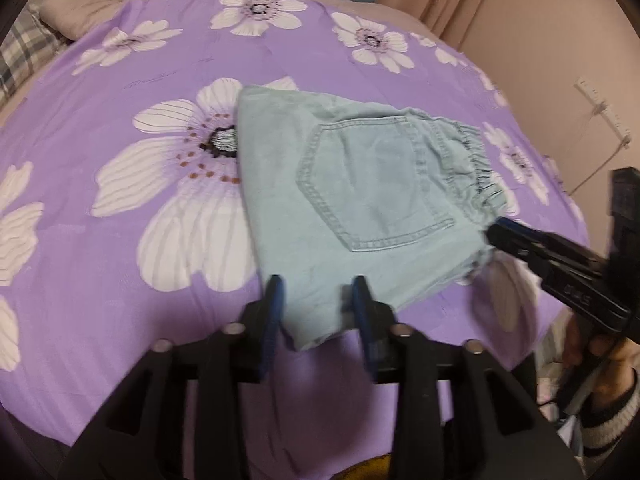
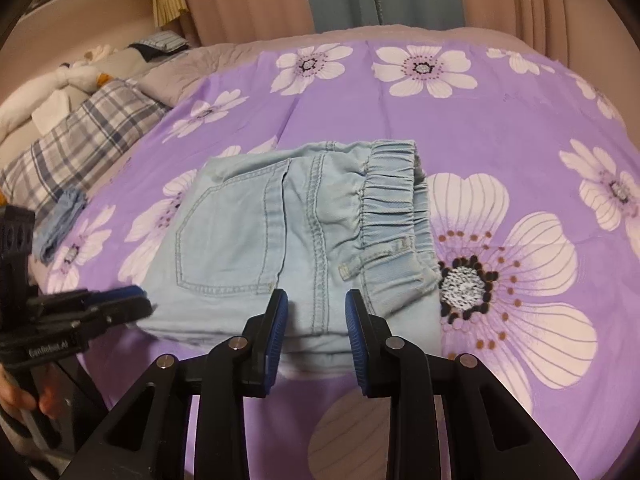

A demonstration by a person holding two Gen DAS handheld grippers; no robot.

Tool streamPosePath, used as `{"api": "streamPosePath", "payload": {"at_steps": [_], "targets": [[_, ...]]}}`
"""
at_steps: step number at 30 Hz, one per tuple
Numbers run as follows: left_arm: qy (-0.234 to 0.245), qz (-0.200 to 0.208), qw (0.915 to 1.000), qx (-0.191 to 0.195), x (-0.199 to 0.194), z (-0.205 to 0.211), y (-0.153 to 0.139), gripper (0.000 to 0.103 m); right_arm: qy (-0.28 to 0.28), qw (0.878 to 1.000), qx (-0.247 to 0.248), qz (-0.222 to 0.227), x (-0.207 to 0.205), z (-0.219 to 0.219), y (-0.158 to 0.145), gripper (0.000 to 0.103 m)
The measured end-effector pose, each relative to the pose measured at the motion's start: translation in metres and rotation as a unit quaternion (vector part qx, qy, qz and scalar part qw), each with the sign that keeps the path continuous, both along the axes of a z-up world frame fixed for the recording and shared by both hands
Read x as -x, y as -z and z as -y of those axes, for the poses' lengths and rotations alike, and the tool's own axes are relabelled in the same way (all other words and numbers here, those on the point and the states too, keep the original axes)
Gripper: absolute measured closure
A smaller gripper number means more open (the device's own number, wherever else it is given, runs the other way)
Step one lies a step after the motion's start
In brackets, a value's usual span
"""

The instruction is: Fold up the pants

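Pants (image 2: 288, 240) folded on bedspread (image 2: 500, 128); both tools spread, left tool (image 1: 318, 292) and right tool (image 2: 316, 304) at near edge.

Two close wrist views (shared: pants (image 1: 360, 200))

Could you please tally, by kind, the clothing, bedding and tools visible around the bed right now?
Folded light-blue pants: 1
Purple floral bedsheet: 1
Plaid pillow: 1
Handheld claws, left claw and right claw: 2
Total: 5
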State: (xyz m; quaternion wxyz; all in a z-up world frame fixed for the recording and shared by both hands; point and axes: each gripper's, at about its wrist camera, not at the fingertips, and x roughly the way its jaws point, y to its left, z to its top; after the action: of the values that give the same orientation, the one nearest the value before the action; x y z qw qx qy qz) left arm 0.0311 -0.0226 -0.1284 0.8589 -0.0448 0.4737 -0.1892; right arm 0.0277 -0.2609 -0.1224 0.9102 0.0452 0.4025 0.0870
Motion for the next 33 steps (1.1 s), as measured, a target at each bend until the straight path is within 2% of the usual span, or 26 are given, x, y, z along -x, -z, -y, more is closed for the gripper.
{"api": "streamPosePath", "payload": {"at_steps": [1,4,12,17,21,26,29,33], "targets": [[-0.003,0.001,1.0,-0.006,0.0,-0.001,-0.001,0.055,0.003,1.0,0.011,0.002,0.002,0.0,-0.002,0.074],[-0.007,-0.003,1.0,-0.005,-0.002,-0.002,-0.001,0.054,0.011,0.999,0.046,0.023,0.006,0.0,-0.011,0.074],[-0.01,0.028,0.9993,-0.023,0.004,0.004,-0.02,0.055,0.006,0.997,0.045,0.065,-0.029,-0.003,-0.038,0.074],[0.014,0.031,0.9987,-0.038,0.003,0.017,-0.016,0.056,0.004,0.999,0.028,0.045,-0.05,-0.009,-0.03,0.074],[0.021,0.013,0.9987,-0.045,0.0,0.025,-0.004,0.057,0.016,1.0,0.019,-0.017,-0.068,-0.004,0.004,0.075],[0.018,0.002,0.9992,-0.035,-0.004,0.022,-0.002,0.056,0.013,1.0,0.015,-0.015,-0.066,-0.002,0.006,0.077],[0.018,0.003,0.9991,-0.038,-0.002,0.022,-0.001,0.056,0.014,1.0,-0.004,-0.014,-0.059,0.001,-0.001,0.077],[0.017,0.004,0.9991,-0.04,-0.001,0.024,0.0,0.056,-0.005,1.0,-0.006,0.008,-0.033,0.0,-0.013,0.077]]}}
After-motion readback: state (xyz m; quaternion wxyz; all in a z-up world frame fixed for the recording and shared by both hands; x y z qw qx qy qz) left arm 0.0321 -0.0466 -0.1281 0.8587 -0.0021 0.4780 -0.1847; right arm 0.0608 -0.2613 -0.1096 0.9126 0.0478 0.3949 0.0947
